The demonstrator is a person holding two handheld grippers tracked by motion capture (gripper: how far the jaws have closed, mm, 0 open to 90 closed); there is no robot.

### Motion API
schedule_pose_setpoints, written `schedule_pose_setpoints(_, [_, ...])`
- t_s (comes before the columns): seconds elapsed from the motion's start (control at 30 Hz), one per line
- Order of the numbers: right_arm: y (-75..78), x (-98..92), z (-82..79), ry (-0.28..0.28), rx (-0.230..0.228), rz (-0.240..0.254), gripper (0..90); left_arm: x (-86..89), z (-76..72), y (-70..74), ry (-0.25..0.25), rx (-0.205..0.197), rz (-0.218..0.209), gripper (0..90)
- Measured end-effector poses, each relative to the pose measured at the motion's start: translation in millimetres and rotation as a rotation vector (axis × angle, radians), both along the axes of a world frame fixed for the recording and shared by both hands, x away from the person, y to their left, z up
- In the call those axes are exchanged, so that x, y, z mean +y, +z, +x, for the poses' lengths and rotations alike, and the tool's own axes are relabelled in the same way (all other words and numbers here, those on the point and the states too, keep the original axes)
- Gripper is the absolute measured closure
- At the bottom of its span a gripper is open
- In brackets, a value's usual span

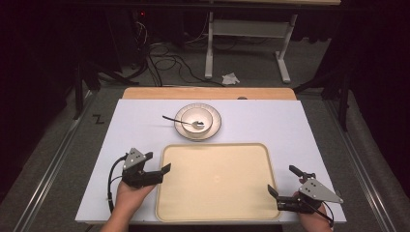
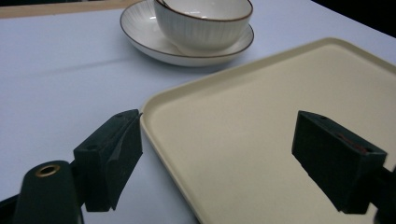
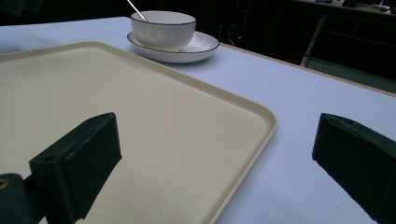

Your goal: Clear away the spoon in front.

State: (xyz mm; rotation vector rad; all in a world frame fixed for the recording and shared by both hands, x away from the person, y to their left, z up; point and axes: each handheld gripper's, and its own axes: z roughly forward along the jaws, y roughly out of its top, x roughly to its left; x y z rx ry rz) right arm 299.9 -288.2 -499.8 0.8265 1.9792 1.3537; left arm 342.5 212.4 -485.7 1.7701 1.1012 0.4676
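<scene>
A cream tray (image 1: 217, 183) lies empty at the front middle of the white table. Behind it a white bowl (image 1: 196, 117) stands on a white plate (image 1: 215, 126), with a metal spoon (image 1: 171, 118) resting in the bowl, handle to the left. My left gripper (image 1: 158, 162) is open over the tray's left rim: in the left gripper view (image 2: 219, 135) one jaw is over the table and the other over the tray (image 2: 261, 116), with the bowl (image 2: 205, 23) ahead. My right gripper (image 1: 281, 179) is open across the tray's right rim near its front corner (image 3: 217, 135). Neither holds anything.
The white table cover (image 1: 140, 125) ends in a wooden strip (image 1: 208, 93) at the back. Beyond it the floor holds cables (image 1: 169, 63), a white stand's legs (image 1: 209, 58) and a crumpled paper (image 1: 230, 78). Grey matting flanks the table.
</scene>
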Motion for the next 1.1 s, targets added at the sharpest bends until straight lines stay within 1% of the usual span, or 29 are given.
schedule_pose_setpoints(0.03, [-0.1, 0.0, -0.1, -0.006, 0.005, 0.006, 1.9, 0.1, 4.7, 3.2, 0.005, -0.002, 0.004, 17.3])
schedule_pose_setpoints(0.07, [-0.1, 0.0, -0.1, -0.006, 0.005, 0.006, 1.9, 0.1, 4.7, 3.2, 0.005, -0.002, 0.004, 17.3])
schedule_pose_setpoints(0.13, [-0.3, -0.8, 1.1, -0.007, 0.002, 0.007, 1.9, 0.0, 15.2, 8.9, 0.013, -0.002, 0.014, 17.4])
schedule_pose_setpoints(0.17, [-0.2, -1.0, 1.9, -0.007, 0.002, 0.005, 1.9, 0.0, 25.9, 15.1, 0.021, 0.002, 0.019, 17.8])
schedule_pose_setpoints(0.2, [-0.2, -1.0, 1.9, -0.007, 0.002, 0.005, 1.9, 0.0, 25.9, 15.1, 0.021, 0.002, 0.019, 18.3])
schedule_pose_setpoints(0.27, [-0.1, -0.5, 1.9, 0.001, 0.002, 0.002, 1.9, -0.4, 36.7, 20.9, 0.032, 0.008, 0.02, 18.7])
schedule_pose_setpoints(0.3, [0.7, 0.3, 1.0, 0.012, -0.007, -0.005, 1.9, 0.1, 47.4, 26.3, 0.038, 0.021, 0.01, 19.5])
schedule_pose_setpoints(0.33, [0.7, 0.3, 1.0, 0.012, -0.007, -0.005, 1.9, 0.1, 47.4, 26.3, 0.038, 0.021, 0.01, 20.1])
schedule_pose_setpoints(0.37, [1.4, 0.9, -0.5, 0.021, -0.014, -0.01, 1.9, 0.6, 57.3, 30.3, 0.048, 0.033, 0.0, 20.6])
schedule_pose_setpoints(0.4, [1.4, 0.9, -0.5, 0.021, -0.014, -0.01, 1.9, 0.6, 57.3, 30.3, 0.048, 0.033, 0.0, 21.1])
schedule_pose_setpoints(0.5, [2.4, 2.7, -5.1, 0.026, -0.018, -0.014, 1.9, 0.8, 70.8, 35.0, 0.056, 0.059, -0.005, 22.2])
schedule_pose_setpoints(0.53, [2.4, 2.9, -5.5, 0.031, -0.02, -0.015, 1.9, -0.3, 80.2, 38.6, 0.065, 0.076, -0.01, 22.2])
schedule_pose_setpoints(0.57, [2.3, 2.9, -5.8, 0.035, -0.02, -0.013, 1.9, -0.7, 83.2, 39.8, 0.069, 0.077, -0.011, 22.3])
schedule_pose_setpoints(0.6, [2.3, 2.9, -5.8, 0.035, -0.02, -0.013, 1.9, -0.7, 83.2, 39.8, 0.069, 0.077, -0.011, 22.8])
schedule_pose_setpoints(0.67, [2.3, 2.4, -5.6, 0.029, -0.02, -0.012, 1.9, -1.4, 90.9, 43.4, 0.072, 0.089, -0.026, 23.0])
schedule_pose_setpoints(0.7, [1.7, 2.1, -5.4, 0.023, -0.011, -0.004, 1.9, -1.8, 94.6, 45.2, 0.071, 0.094, -0.03, 23.9])
schedule_pose_setpoints(0.73, [1.3, 1.8, -4.8, 0.024, -0.015, -0.008, 1.9, -2.2, 98.3, 46.8, 0.068, 0.099, -0.037, 24.4])
schedule_pose_setpoints(0.8, [0.8, 1.8, -4.9, 0.023, -0.009, -0.006, 1.9, -3.3, 105.1, 49.5, 0.07, 0.105, -0.038, 24.6])
schedule_pose_setpoints(0.83, [0.7, 2.2, -5.0, 0.023, -0.008, -0.004, 1.9, -3.1, 111.7, 50.9, 0.075, 0.119, -0.053, 25.2])
schedule_pose_setpoints(0.87, [0.7, 2.2, -5.0, 0.023, -0.008, -0.004, 1.9, -3.1, 111.7, 50.9, 0.075, 0.119, -0.053, 25.4])
schedule_pose_setpoints(0.9, [0.6, 2.8, -5.0, 0.026, -0.007, -0.006, 1.9, -1.8, 117.6, 51.5, 0.081, 0.136, -0.056, 25.6])
schedule_pose_setpoints(0.93, [0.4, 3.2, -5.1, 0.023, -0.006, -0.008, 1.9, -1.8, 117.6, 51.5, 0.081, 0.136, -0.056, 26.1])
schedule_pose_setpoints(0.97, [0.3, 3.5, -5.2, 0.023, -0.002, -0.007, 1.9, -0.9, 120.3, 51.8, 0.089, 0.143, -0.071, 27.1])
schedule_pose_setpoints(1.0, [0.2, 3.6, -4.8, 0.025, -0.004, -0.007, 1.9, 2.6, 125.3, 52.0, 0.095, 0.163, -0.114, 28.4])
schedule_pose_setpoints(1.03, [0.0, 3.7, -4.5, 0.029, -0.007, -0.005, 1.9, 3.8, 127.5, 52.0, 0.1, 0.175, -0.13, 29.1])
schedule_pose_setpoints(1.07, [0.0, 3.7, -4.5, 0.029, -0.007, -0.005, 1.9, 3.8, 127.5, 52.0, 0.1, 0.175, -0.13, 30.2])
schedule_pose_setpoints(1.1, [0.0, 3.3, -4.4, 0.029, -0.006, -0.007, 1.9, 6.0, 131.2, 51.5, 0.095, 0.2, -0.157, 32.0])
